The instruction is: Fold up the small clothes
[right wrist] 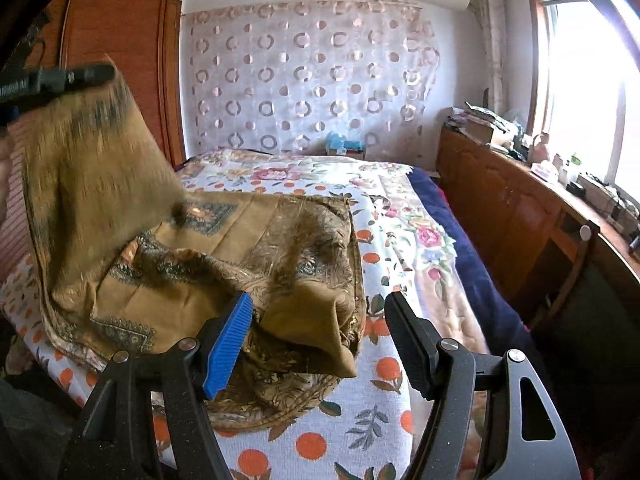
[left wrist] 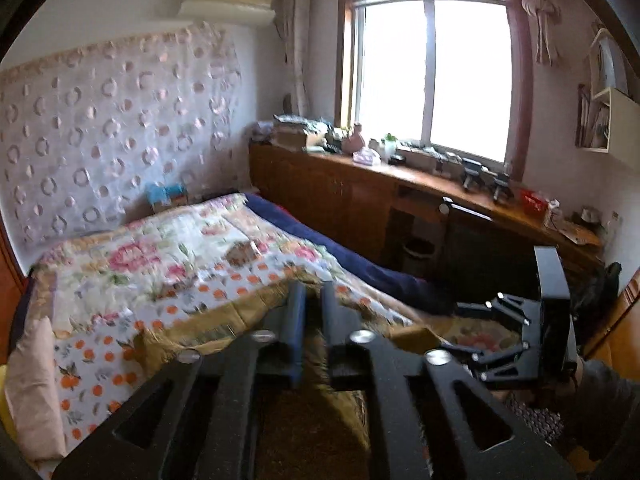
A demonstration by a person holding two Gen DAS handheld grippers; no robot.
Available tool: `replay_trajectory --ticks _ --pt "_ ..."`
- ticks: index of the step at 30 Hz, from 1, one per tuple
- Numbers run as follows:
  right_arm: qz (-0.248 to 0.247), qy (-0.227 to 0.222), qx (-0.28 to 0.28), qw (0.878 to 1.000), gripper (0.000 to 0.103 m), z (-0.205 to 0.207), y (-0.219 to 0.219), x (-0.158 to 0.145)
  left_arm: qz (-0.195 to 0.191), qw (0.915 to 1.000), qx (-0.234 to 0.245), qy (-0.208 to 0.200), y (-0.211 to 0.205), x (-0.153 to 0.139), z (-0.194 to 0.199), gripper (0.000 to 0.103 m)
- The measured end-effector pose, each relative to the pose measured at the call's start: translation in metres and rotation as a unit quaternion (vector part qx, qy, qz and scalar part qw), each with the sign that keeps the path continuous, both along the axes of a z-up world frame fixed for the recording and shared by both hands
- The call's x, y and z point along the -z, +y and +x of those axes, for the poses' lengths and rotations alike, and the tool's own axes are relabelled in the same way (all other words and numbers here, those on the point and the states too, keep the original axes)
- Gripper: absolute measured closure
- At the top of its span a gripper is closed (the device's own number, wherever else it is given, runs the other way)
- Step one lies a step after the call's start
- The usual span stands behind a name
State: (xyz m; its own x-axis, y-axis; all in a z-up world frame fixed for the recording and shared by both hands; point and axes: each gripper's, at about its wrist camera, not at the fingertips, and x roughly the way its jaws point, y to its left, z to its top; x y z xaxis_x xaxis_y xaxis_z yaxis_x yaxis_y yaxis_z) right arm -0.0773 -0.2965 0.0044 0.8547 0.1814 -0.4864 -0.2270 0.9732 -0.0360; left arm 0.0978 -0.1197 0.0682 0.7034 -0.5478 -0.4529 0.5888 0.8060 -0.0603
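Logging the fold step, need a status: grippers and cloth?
Left gripper at brown cloth's raised corner, grip unclear. Right gripper open above cloth on bed. Nothing in the way.

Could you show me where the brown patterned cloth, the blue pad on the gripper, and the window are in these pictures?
brown patterned cloth (right wrist: 248, 236): right wrist view, flat middle part lying on the bed.
blue pad (right wrist: 228, 344): right wrist view, ribbed face of the finger.
window (left wrist: 432, 68): left wrist view, bright glass pane.
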Motion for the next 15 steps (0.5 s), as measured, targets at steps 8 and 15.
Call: replay_trajectory --ticks 8,15 --pt "0.006 0.01 -0.029 0.999 0.032 0.009 0.012 0.006 -0.009 0.9992 -0.039 0.001 0.025 0.016 -0.014 0.035" --pt "-0.008 0.036 -0.076 0.996 0.032 0.034 0.04 0.017 0.012 0.995 -0.099 0.01 0.063 0.046 -0.025 0.033"
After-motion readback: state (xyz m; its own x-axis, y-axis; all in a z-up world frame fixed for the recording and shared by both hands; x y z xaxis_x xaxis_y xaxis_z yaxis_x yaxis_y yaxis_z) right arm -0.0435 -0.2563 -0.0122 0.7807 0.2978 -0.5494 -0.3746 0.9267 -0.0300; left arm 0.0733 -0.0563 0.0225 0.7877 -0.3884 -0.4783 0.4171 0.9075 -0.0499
